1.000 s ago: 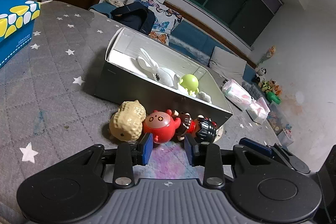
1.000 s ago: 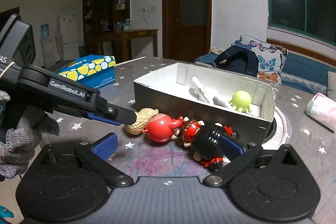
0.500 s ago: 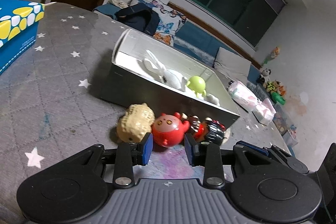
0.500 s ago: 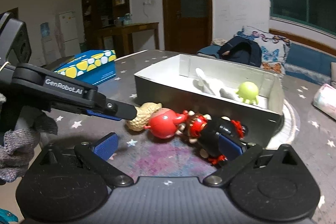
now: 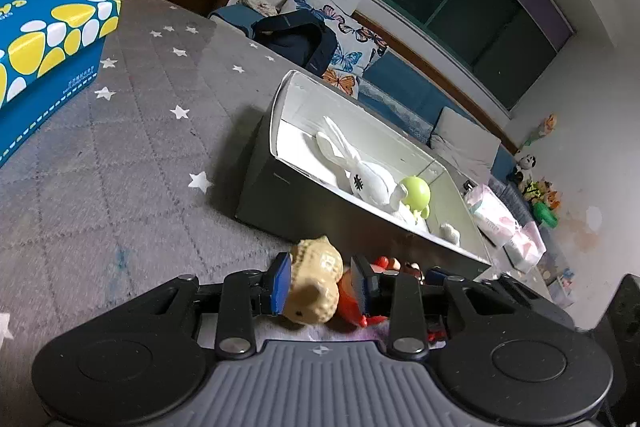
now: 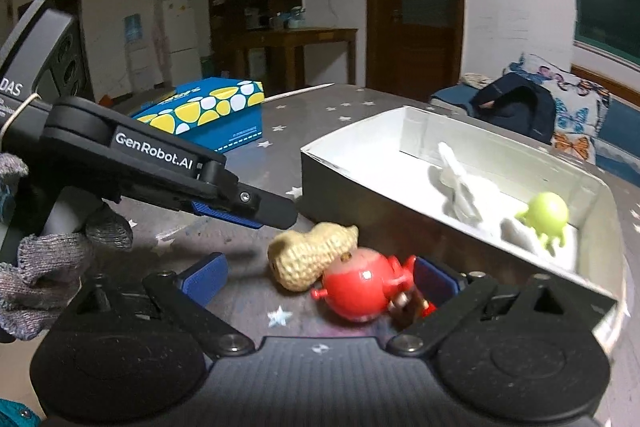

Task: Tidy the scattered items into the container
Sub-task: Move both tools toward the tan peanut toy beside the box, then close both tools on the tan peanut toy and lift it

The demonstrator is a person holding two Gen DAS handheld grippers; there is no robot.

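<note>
A knitted peanut toy (image 5: 314, 283) (image 6: 310, 253) lies on the grey star-patterned cloth beside a red round toy (image 6: 358, 289) (image 5: 350, 301). My left gripper (image 5: 320, 281) is open with the peanut between its blue pads, which do not press it; in the right wrist view its fingertips (image 6: 256, 209) hover just left of the peanut. My right gripper (image 6: 320, 277) is wide open around the red toy, with a dark red-and-black figure (image 6: 412, 303) at its right pad. The white-lined box (image 5: 280, 99) (image 6: 352, 141) holds a white rabbit (image 5: 368, 179) and a green figure (image 6: 546, 215).
A blue and yellow tissue box (image 5: 44, 51) (image 6: 208, 111) stands at the left of the table. A pink tissue pack (image 5: 500, 223) lies beyond the box's right end. A sofa with a dark backpack (image 5: 296, 39) is behind the table.
My left gripper moved forward and left, so the peanut now sits between its pads instead of the red toy. My right gripper advanced; the red toy is now between its fingers.
</note>
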